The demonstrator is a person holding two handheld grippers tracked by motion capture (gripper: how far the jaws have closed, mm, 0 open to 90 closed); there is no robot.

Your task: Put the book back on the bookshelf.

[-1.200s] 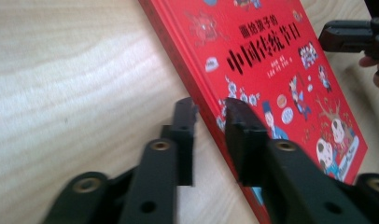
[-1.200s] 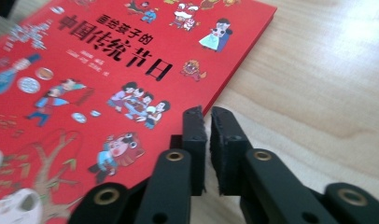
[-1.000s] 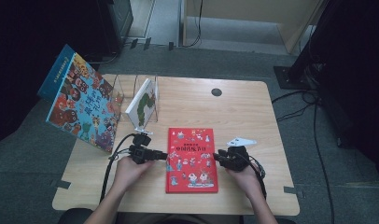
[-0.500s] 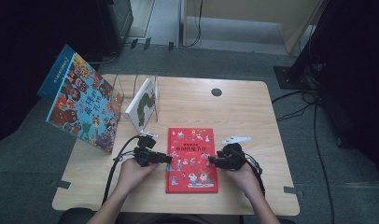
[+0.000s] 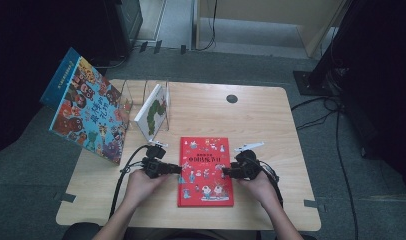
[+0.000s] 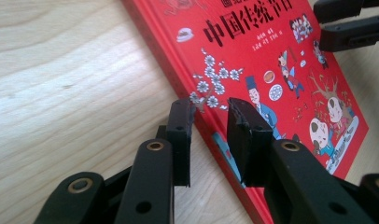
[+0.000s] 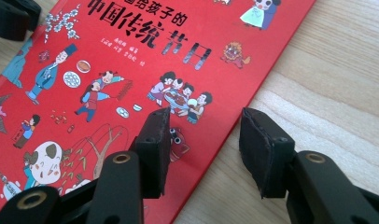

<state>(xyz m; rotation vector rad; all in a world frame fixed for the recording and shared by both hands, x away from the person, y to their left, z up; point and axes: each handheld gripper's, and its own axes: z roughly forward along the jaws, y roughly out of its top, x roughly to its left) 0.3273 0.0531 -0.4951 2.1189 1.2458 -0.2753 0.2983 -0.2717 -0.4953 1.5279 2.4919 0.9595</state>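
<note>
The left gripper (image 5: 177, 169) and right gripper (image 5: 226, 171) stood released, jaws straddling opposite edges of the red book (image 5: 205, 171), which lay flat near the front of the wooden table (image 5: 271, 130). Far left, two picture books (image 5: 88, 112) leaned in a clear rack (image 5: 141, 92). Grey floor surrounded the table.

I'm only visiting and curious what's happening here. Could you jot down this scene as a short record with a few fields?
surface: wooden table
main item: red book, lying flat, closed, cover up
left gripper: open, jaws straddling the book's left edge
right gripper: open, jaws straddling the book's right edge
other items: white book upright in a clear rack; big colourful book leaning at the table's left edge
operator: a person's hands hold both grippers
</note>
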